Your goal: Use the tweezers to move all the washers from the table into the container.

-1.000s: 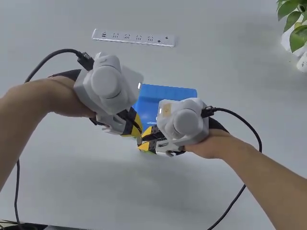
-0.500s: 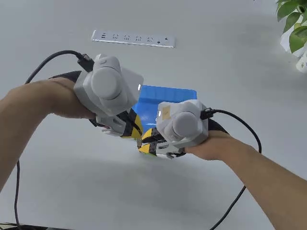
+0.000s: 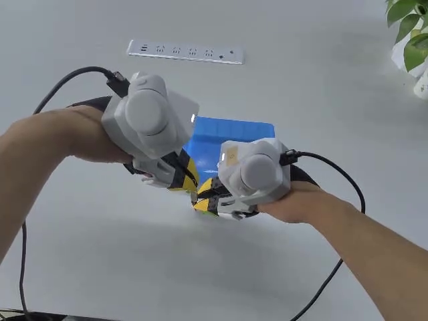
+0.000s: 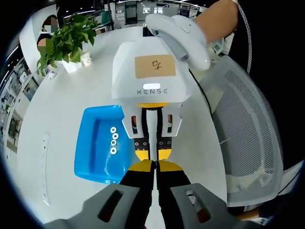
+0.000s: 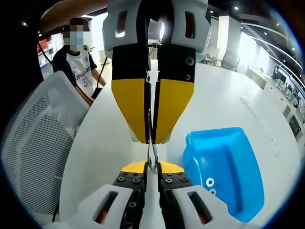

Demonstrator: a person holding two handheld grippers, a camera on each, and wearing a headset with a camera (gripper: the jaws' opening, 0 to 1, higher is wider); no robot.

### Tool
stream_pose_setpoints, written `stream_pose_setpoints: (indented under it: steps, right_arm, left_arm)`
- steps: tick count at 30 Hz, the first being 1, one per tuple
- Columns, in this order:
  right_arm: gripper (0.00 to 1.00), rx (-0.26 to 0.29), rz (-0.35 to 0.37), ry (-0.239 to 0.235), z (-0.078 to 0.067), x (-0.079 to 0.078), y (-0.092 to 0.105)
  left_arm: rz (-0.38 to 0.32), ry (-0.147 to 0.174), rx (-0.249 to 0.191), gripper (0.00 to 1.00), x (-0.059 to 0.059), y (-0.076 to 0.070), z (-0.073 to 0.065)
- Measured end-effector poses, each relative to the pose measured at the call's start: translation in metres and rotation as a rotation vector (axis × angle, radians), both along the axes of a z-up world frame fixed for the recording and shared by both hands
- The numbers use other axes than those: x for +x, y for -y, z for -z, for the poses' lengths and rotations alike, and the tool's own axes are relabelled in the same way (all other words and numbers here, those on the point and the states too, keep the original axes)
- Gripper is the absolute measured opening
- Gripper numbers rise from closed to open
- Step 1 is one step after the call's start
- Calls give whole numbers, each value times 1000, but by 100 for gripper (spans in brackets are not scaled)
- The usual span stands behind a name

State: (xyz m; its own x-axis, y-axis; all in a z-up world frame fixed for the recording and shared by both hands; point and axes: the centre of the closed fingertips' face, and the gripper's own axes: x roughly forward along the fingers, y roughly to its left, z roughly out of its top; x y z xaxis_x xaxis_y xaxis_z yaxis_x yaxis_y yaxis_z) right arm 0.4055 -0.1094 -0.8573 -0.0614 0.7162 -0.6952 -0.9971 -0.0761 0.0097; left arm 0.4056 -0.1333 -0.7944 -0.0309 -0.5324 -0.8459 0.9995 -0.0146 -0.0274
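Pale grey bench (image 3: 301,80), power strip (image 3: 185,52) at the far edge, plant (image 3: 408,33) in the far right corner. Open office behind, white mesh chair (image 4: 238,133) at the bench edge. Blue container (image 3: 234,137) sits just past the two grippers.

Both hands are low over the bench, grippers nose to nose, nearly touching. Left gripper (image 4: 155,167) fingers are closed. Right gripper (image 5: 145,168) fingers are closed too. The thin metal tweezers (image 5: 152,152) run between both pairs, clamped at each end.

Head view hides the fingertips under the gripper bodies. Left gripper view shows three washers (image 4: 114,143) in a row inside the container.
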Motion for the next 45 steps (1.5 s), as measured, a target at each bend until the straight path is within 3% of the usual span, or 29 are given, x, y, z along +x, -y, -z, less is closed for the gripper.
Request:
stream_pose_setpoints:
  steps: [29,45]
  right_arm:
    - [9,-1,5,2,-2,-2,0]
    - [9,11,2,12,-19,-1,2]
  left_arm:
    - [3,-1,9,4,-3,-1,-2]
    - [2,11,4,4,-2,0,-19]
